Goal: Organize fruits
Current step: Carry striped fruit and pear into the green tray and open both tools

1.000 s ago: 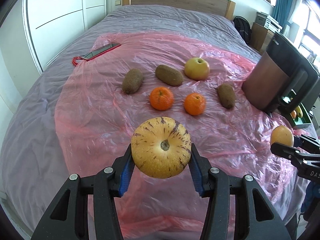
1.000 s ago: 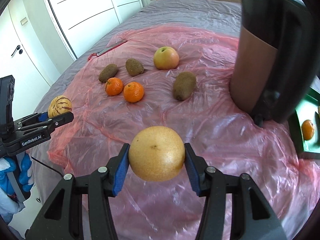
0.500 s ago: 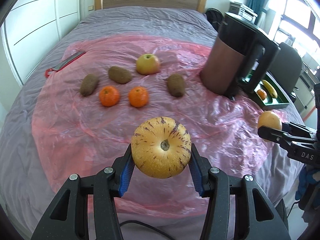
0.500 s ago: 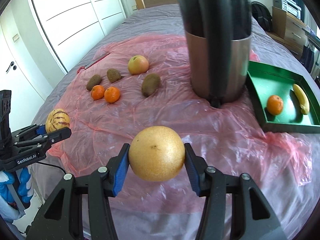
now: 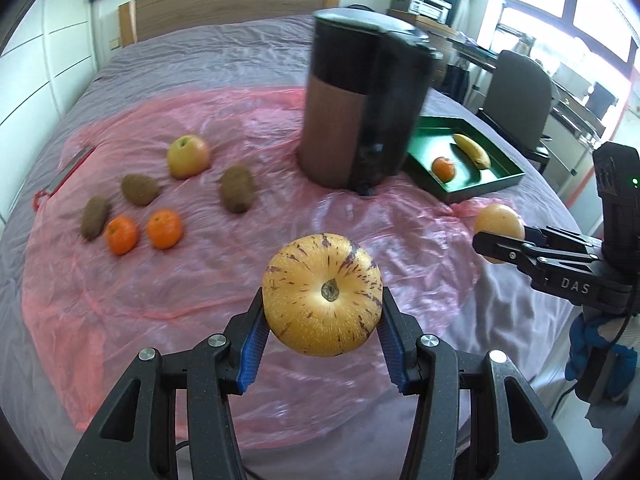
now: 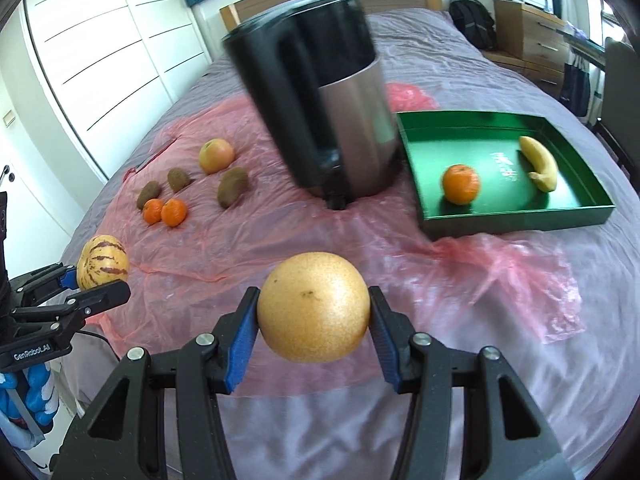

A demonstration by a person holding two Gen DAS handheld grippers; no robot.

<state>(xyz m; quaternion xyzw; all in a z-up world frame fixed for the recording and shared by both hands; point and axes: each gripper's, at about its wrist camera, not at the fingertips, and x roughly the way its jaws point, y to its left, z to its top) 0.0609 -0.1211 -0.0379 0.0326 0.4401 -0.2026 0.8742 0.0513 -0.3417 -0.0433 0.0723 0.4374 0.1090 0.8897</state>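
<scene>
My left gripper (image 5: 322, 300) is shut on a yellow purple-striped melon (image 5: 322, 294), held above the pink plastic sheet (image 5: 200, 280); it also shows in the right wrist view (image 6: 103, 262). My right gripper (image 6: 313, 322) is shut on a round golden pear (image 6: 313, 322), also seen at the right of the left wrist view (image 5: 498, 220). A green tray (image 6: 516, 212) at the right holds an orange (image 6: 460, 184) and a banana (image 6: 540, 162). An apple (image 5: 188, 156), three kiwis (image 5: 238, 188) and two oranges (image 5: 164, 228) lie on the sheet at the left.
A tall black and copper appliance (image 5: 360, 108) stands on the bed between the loose fruit and the tray. A phone with a red cord (image 5: 66, 170) lies at the sheet's left edge. An office chair (image 5: 516, 92) and desk stand beyond the bed's right side.
Both grippers have swung to the right with their fruit. The appliance and the green tray have come further into view, and the loose fruit has shifted to the left.
</scene>
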